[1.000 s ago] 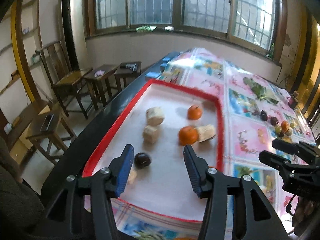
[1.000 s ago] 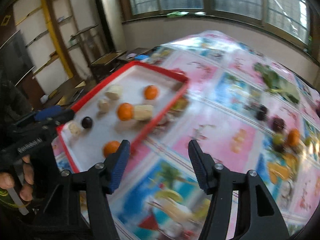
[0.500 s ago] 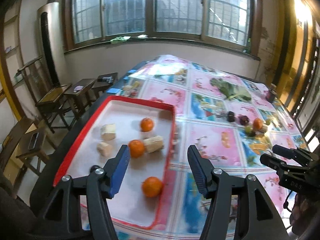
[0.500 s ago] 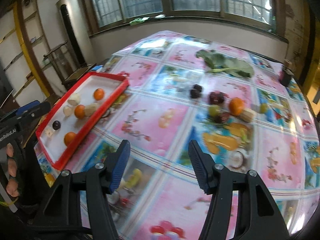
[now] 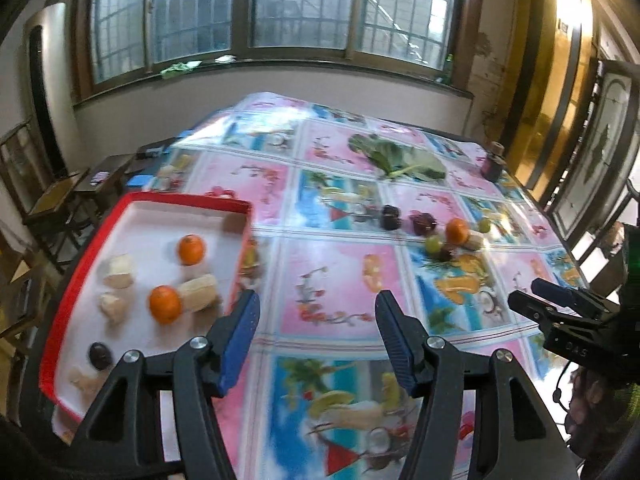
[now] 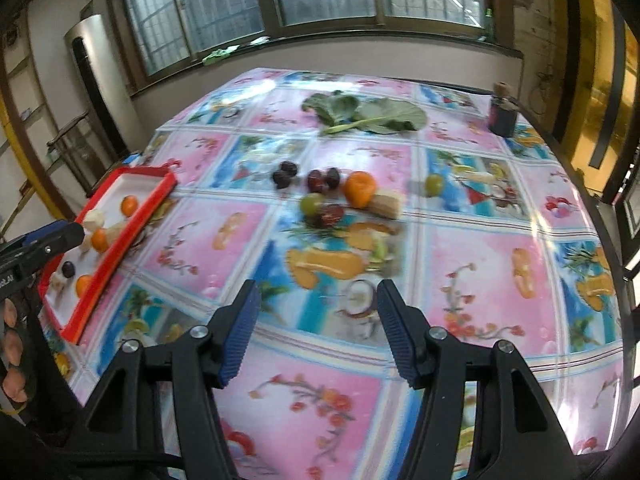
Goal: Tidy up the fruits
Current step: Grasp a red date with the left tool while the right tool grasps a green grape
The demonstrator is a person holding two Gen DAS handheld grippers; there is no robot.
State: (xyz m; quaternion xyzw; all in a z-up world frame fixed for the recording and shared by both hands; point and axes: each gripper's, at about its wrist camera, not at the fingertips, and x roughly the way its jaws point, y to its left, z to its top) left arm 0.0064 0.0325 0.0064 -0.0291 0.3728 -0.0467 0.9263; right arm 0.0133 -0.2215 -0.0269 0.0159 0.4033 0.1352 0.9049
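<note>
Both grippers hang spread and empty over the patterned tablecloth point(image 6: 480, 264): the left gripper point(image 5: 316, 332) at lower centre beside the red tray point(image 5: 64, 280) of oranges at left, the right gripper point(image 6: 316, 328) below the loose fruit cluster point(image 6: 340, 196) at mid-frame.

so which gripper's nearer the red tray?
Left. The left gripper hangs just past the tray's near right edge; the right gripper is over the tablecloth, with the tray well off to its left.

We see our right gripper point(image 6: 316, 332) gaping empty over the tablecloth point(image 6: 480, 248), loose fruit point(image 6: 360, 189) at twelve o'clock, red tray point(image 6: 158, 196) at ten.
</note>
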